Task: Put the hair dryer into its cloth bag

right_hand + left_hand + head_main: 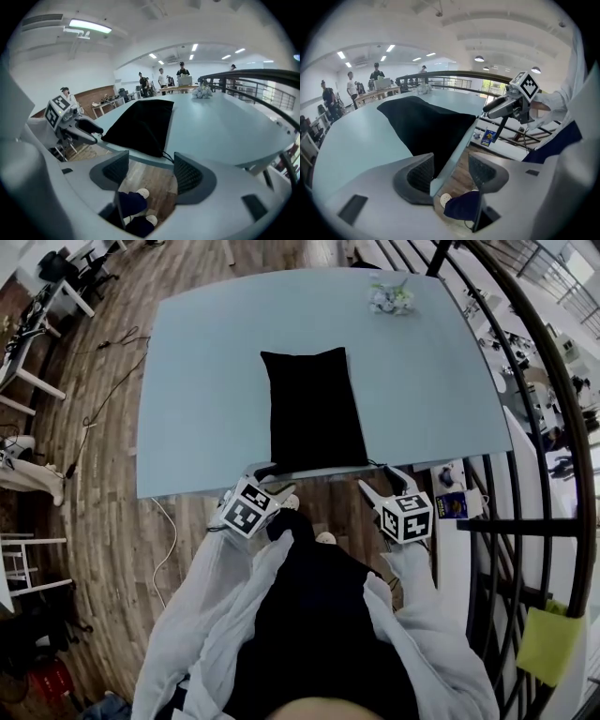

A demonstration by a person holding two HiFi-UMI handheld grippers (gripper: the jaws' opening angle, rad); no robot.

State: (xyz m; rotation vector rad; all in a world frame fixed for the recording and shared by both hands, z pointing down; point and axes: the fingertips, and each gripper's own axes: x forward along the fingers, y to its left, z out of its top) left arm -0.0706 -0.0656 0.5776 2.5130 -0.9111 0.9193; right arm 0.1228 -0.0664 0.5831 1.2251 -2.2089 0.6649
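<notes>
Left gripper (272, 481) at bag's (312, 409) 7 o'clock, right gripper (382, 482) at 5; both wide, empty. Hair dryer unseen, probably bagged already. Next: check closure.

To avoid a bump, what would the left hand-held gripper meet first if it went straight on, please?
Probably the near edge of the table, just short of the black cloth bag; depth is unclear.

Loose white sleeves (211, 615) over dark navy clothing (319, 624), pale shoes (325, 538) below.

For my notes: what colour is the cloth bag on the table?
Black; the cloth bag shows best in the head view, on the pale blue table.
</notes>
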